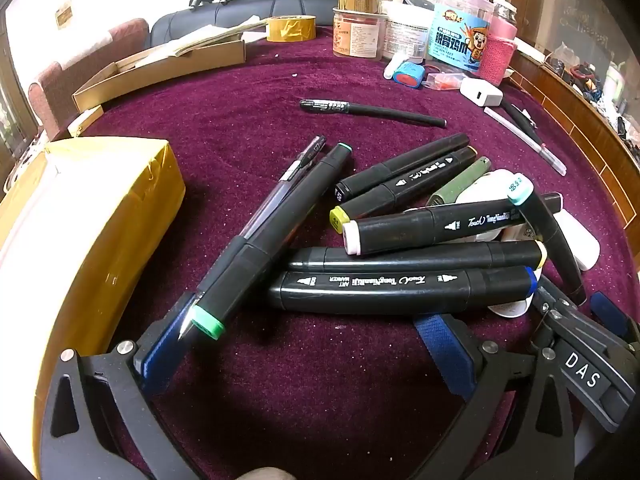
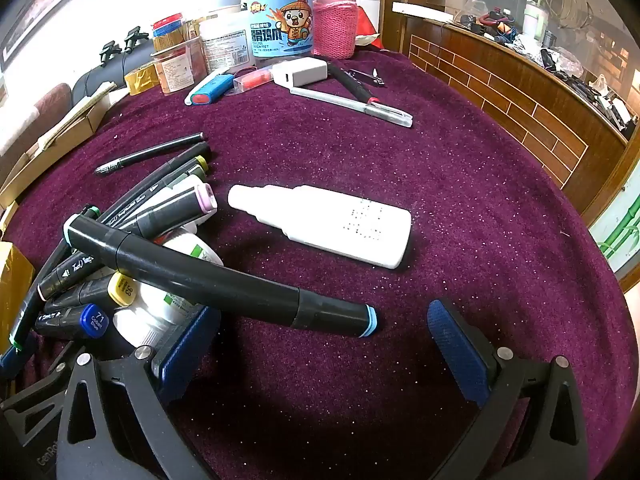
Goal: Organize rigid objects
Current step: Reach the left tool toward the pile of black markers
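As it lies crosswise ahead of my right gripper (image 2: 324, 344), spread wide and empty, the light-blue-capped marker (image 2: 224, 280) sits nearer it than my left gripper (image 1: 304, 356), likewise agape.

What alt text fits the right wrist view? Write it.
Open right gripper hovers over a purple cloth, a light-blue-capped black marker lying across its jaws. A marker pile sits left, a white bottle ahead.

white bottles (image 2: 160, 312) largely buried beneath the marker pile (image 2: 120, 248), yellow parcel (image 1: 80, 240) cut off at left edge
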A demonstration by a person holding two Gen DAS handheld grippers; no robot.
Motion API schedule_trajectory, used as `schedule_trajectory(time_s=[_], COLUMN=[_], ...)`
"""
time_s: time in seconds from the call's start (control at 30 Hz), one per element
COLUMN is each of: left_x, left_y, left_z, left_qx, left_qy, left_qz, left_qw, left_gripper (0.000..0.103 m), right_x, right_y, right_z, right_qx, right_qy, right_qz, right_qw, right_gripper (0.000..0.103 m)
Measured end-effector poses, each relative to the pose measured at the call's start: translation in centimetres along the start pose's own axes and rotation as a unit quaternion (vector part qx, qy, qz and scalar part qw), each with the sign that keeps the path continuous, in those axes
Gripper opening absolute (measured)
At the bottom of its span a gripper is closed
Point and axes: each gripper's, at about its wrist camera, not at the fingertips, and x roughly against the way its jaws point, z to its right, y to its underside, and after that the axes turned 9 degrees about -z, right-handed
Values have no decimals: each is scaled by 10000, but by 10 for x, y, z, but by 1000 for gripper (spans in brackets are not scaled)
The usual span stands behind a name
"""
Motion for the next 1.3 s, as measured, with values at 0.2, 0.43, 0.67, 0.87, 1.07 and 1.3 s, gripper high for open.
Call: schedule_trajectory(time_s=[0.2,0.43,0.67,0.87,1.07,1.3], left_x=[-1,7,11,14,38,77], left_y=[-2,8,17,24,39,19], left_z=[4,3,9,10,-15,-29], left_qx=[27,-517,-660,-663,-697,-1055], left_qy=[0,278,264,257,1095,1158], left_qz=[19,-380,-331,-456,-419,443], left_qw=[10000,9976,9969,9964,9907,9867], left_gripper=[103,103,103,103,103,103], right_x=[0,0,1,3,24,95], right_y=[0,1,-3,2,13,18], right_z=[0,0,6,3,22,55], right_qx=[-5,12,571,688,351,-343], right_qy=[-10,-18,-365,-325,-228,-519], right_qz=[3,0,-328,-489,-267,1801], right_qw=[10000,10000,9972,9959,9988,9817], right_gripper=[102,102,102,102,101,101])
